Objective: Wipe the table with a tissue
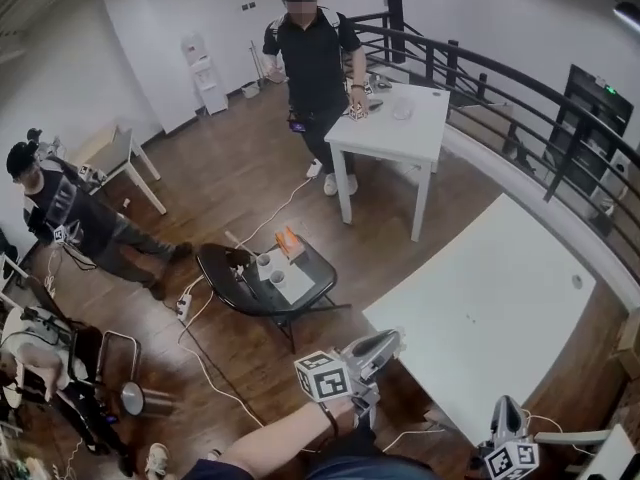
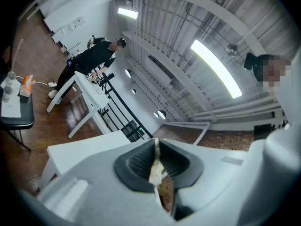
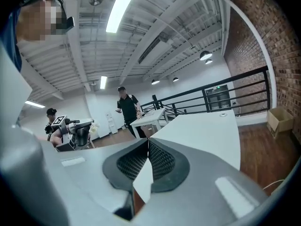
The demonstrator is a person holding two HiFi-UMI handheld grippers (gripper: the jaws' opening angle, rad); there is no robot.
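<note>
- Looking down, head view: left gripper (image 1: 385, 346) at the near edge of the white table (image 1: 500, 298); right gripper (image 1: 506, 418) by the table's near corner, low in frame.
- Left gripper view: jaws pressed together, pinching a cream tissue (image 2: 155, 169) between the pads.
- Right gripper view: jaws closed tip to tip, nothing held; table ahead; left gripper off to the left, tissue at its tip.

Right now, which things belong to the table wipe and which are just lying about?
In the job:
tissue, pinched in the shut left gripper
large white table
right gripper, shut, empty

Lying about:
low black table
orange box on it
far white table
</note>
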